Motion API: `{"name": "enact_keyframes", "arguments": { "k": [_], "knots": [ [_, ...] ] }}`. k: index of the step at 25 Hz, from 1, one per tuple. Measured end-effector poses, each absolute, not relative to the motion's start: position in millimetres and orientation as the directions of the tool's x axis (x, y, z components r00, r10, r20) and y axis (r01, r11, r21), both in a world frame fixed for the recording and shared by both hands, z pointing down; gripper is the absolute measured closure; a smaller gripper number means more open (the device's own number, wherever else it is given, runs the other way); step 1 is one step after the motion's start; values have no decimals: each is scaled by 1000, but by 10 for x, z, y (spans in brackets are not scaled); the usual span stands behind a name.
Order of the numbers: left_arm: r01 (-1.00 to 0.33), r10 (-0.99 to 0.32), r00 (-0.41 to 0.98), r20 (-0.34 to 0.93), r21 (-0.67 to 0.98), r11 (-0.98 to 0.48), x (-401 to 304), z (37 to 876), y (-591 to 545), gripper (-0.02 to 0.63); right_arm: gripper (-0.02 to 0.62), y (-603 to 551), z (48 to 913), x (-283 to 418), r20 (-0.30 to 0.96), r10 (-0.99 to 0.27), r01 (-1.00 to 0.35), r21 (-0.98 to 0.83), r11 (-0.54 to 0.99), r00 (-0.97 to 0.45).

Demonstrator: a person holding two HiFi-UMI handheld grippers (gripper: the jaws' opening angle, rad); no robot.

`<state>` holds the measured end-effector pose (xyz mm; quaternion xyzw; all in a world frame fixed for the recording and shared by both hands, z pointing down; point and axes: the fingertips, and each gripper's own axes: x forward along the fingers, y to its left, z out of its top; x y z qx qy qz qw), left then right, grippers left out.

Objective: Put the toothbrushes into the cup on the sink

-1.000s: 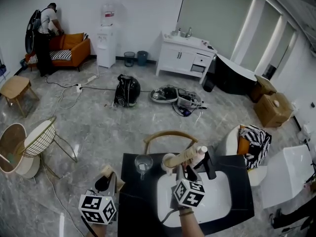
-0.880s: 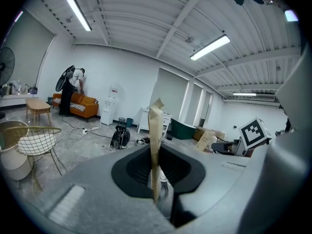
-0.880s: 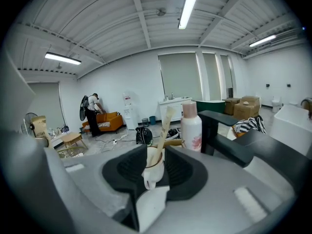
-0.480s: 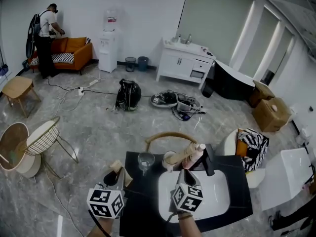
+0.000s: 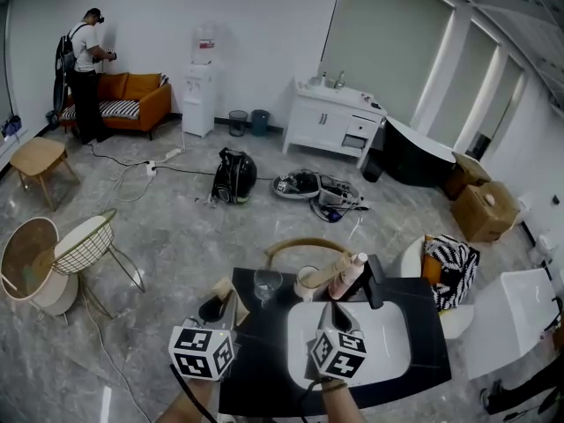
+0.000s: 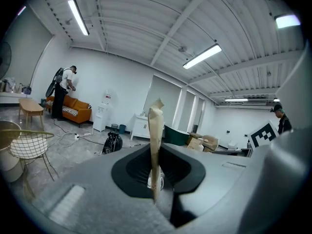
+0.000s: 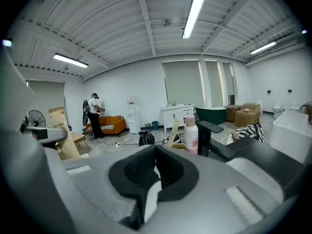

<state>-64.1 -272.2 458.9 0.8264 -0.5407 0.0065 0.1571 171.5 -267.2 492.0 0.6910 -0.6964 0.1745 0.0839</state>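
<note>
Grey marble floor (image 5: 176, 227) surrounds a sink unit whose dark worktop (image 5: 423, 324) frames a white basin (image 5: 379, 342). The cup (image 5: 306, 282) stands at the back edge and serves as the reference for all positions below. One paper-wrapped toothbrush (image 5: 330, 274) already leans in the cup, tilted to its right. A glass (image 5: 267, 283) stands just left of the cup. A bottle (image 5: 354, 271) and the black faucet (image 5: 375, 282) stand just right of it.

The left hand-held gripper (image 6: 156, 184) is clenched on a second wrapped toothbrush (image 6: 155, 130), held upright. It is left of the cup, beyond the glass and well short of the cup mouth. The jaws of the right hand-held gripper (image 7: 148, 182) have just been closing and now meet with nothing between them. It sits over the basin, on the near side of the cup.

The step in hand, as judged, is to deliver the second toothbrush:
- Carry it over — not through — the glass and keep it upright.
- Centre its lower end above the free left side of the cup mouth.
- Lower it until the end is inside the rim, then release.
- Keep the right hand-held gripper clear of the cup so it does not nudge the leaning toothbrush.
</note>
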Motion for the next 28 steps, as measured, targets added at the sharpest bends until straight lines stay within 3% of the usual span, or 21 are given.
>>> {"name": "enact_keyframes", "arguments": {
  "k": [28],
  "knots": [
    [-857,-849,505,152,205,-473,-184,4351,-2968,568,592,-2508,5029,1914,379,-925,-986,-157,-50,-14]
  ]
}}
